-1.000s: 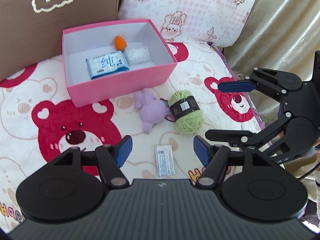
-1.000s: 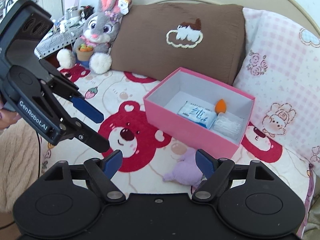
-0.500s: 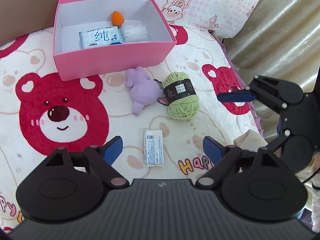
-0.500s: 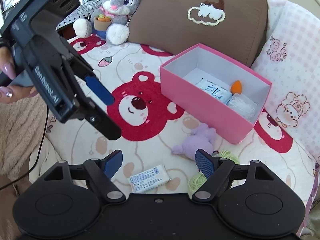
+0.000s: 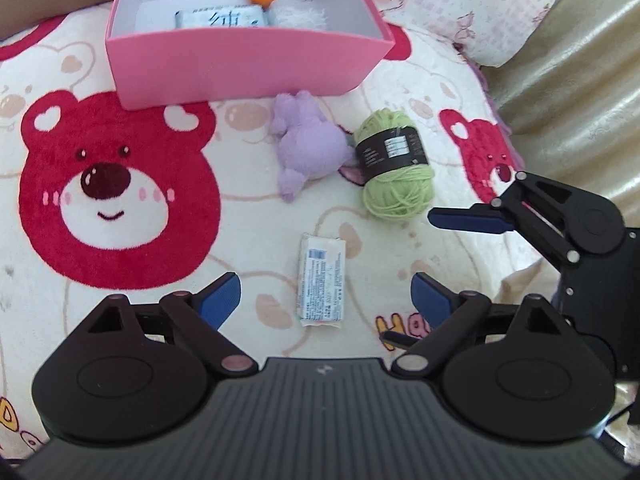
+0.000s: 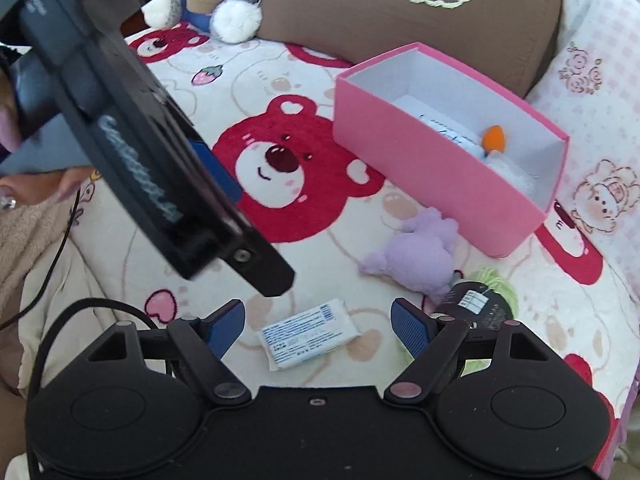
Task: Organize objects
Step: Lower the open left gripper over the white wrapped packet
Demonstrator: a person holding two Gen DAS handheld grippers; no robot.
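The left gripper (image 5: 323, 295), its jaws just opened wide and empty, hangs over the white packet (image 5: 322, 285) lying between them on the bed (image 5: 248, 240), while the right gripper (image 6: 318, 326), also apart, waits beside, probably for the pink box (image 5: 248, 60) ahead.

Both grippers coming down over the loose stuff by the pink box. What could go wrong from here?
1. The left gripper and right gripper, both open, frame the same white packet; they could collide.
2. The packet lies flat on the plush blanket; fingers may snag the pile.
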